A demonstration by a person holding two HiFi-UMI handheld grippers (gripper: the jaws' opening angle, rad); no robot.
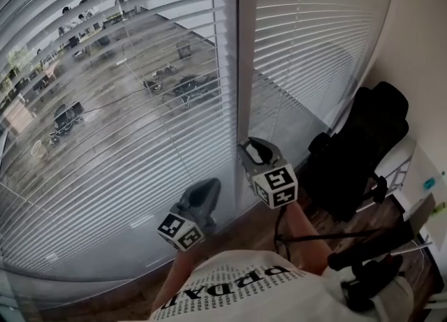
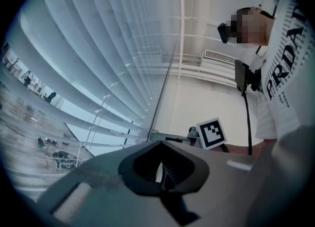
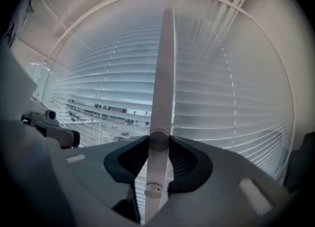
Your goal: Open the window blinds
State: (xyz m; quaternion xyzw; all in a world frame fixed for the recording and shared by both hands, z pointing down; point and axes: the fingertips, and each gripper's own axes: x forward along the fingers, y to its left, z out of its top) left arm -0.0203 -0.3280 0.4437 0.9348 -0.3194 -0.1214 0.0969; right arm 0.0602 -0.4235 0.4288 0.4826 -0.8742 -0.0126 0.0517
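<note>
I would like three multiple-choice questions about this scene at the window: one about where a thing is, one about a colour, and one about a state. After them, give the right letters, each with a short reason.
1. Where does the black chair stand?
A. To the right of the blinds
B. To the left of the blinds
C. Outside, on the street

2. What colour is the wand that hangs in front of the blinds?
A. Red
B. White
C. Black

3. In what state is the right gripper?
A. Wide open and empty
B. Shut on nothing
C. Shut on the wand

Answers:
1 A: in the head view the chair is at the right edge, past the blinds.
2 B: the right gripper view shows a plain white rod.
3 C: in that view the wand stands between the jaws and both pads touch it.
</note>
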